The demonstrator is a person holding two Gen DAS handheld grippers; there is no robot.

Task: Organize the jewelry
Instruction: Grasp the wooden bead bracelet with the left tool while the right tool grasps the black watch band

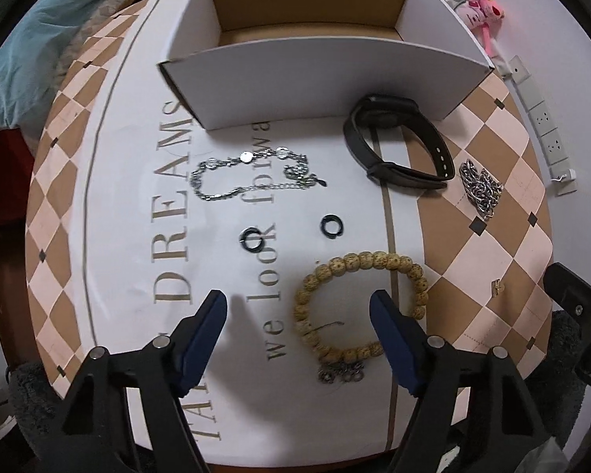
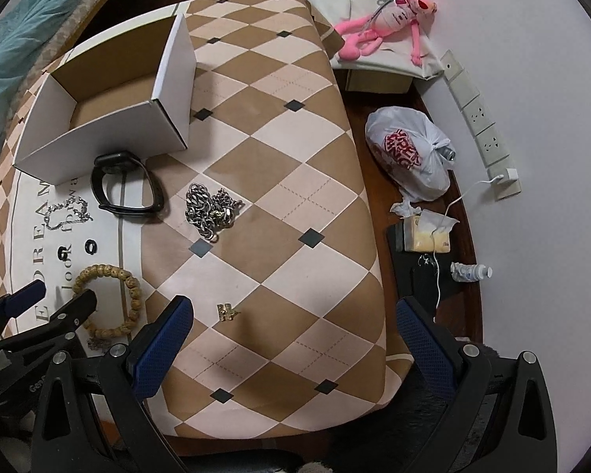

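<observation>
My left gripper points down over the printed cloth, open, with its right finger over the hole of a wooden bead bracelet; nothing is pressed. Beyond it lie two black rings, a thin silver bracelet, a black watch band and a white open box. My right gripper hangs open above the checked cloth, with a small gold charm just inside its left finger. A heavy silver chain lies further off, near the watch band.
The checked cushion top drops off at its right and near edges. On the floor to the right are a plastic bag, a tissue pack, a small bottle, a power strip and a pink plush toy.
</observation>
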